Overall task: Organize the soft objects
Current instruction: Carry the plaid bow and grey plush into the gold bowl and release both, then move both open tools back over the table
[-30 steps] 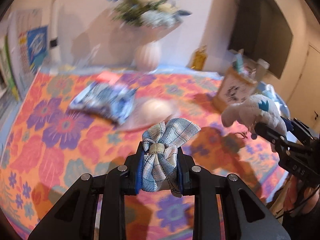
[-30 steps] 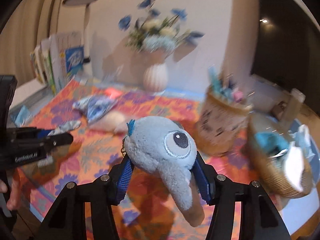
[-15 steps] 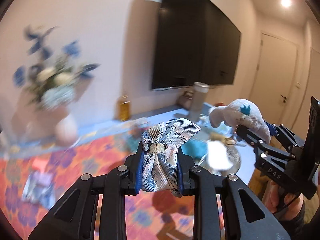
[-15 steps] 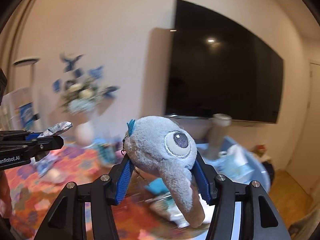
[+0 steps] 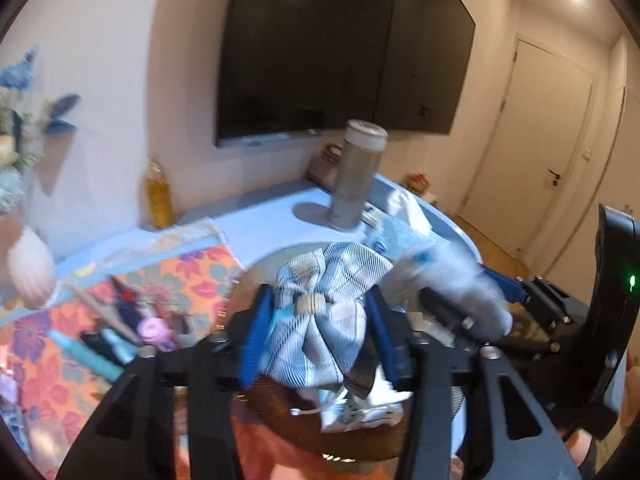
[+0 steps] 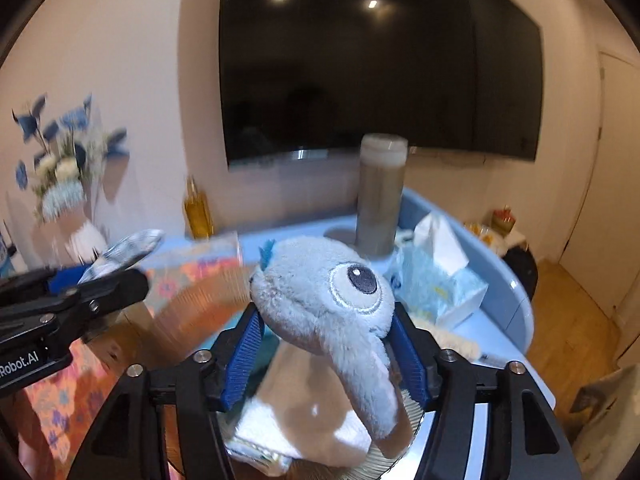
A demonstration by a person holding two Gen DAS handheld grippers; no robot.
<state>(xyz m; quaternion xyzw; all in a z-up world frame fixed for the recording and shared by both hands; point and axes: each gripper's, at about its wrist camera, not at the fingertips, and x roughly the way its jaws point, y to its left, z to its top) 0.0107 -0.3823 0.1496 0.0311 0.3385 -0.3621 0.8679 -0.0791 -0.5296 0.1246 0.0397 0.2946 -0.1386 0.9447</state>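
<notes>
My left gripper (image 5: 318, 332) is shut on a blue-and-white plaid cloth bow (image 5: 324, 320) and holds it above a round woven basket (image 5: 352, 440) with white cloths in it. My right gripper (image 6: 324, 354) is shut on a grey plush toy (image 6: 324, 300) with a big stitched eye, over white folded cloth (image 6: 320, 420) in the same basket. The right gripper (image 5: 476, 308) and its blurred plush show at the right of the left wrist view. The left gripper (image 6: 116, 276) shows at the left of the right wrist view.
A tall grey cylinder (image 6: 380, 200), a tissue pack (image 6: 436, 280) and an amber bottle (image 6: 196, 208) stand on the blue table (image 5: 256, 216). A floral cloth (image 5: 60, 340) lies left with small items. A vase of flowers (image 6: 64, 184) and a wall television (image 6: 376, 60) are behind.
Both grippers have swung right and down from over the floral cloth to over the woven basket. Each still holds its object.
</notes>
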